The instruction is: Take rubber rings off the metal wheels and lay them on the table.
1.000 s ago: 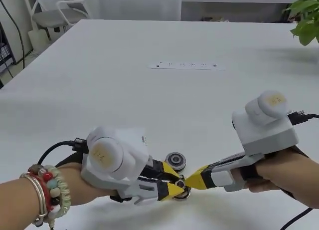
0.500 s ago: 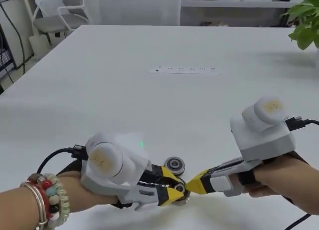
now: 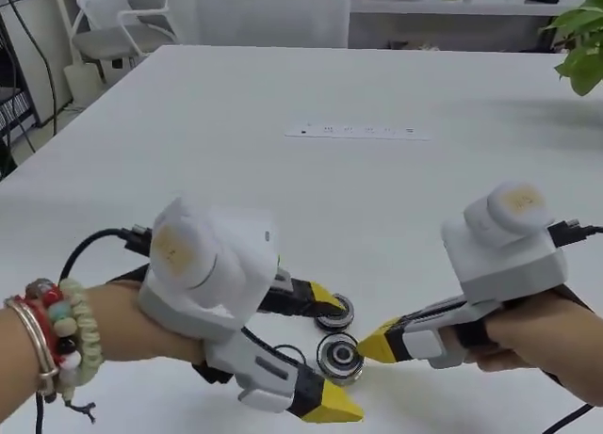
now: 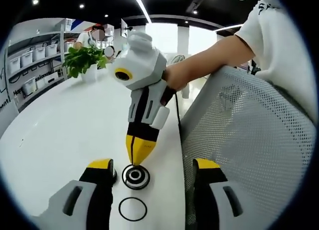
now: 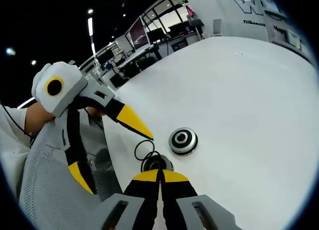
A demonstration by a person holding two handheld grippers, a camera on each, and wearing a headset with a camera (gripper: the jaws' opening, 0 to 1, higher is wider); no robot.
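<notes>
While one black rubber ring (image 4: 132,209) lies flat on the white table (image 3: 377,199), loose and held by nothing, the nearer metal wheel (image 4: 135,176) sits just beyond it, seen from the left gripper view. This wheel lies flat between the jaws of the left gripper (image 4: 154,166), which are spread wide and grasp nothing. The right gripper (image 5: 160,174) has its yellow-tipped jaws pressed together, and their points rest against that wheel's edge. A second metal wheel (image 5: 183,140) lies flat on the table close by, apart from the first and just beside one left jaw, which partly covers it in the head view.
</notes>
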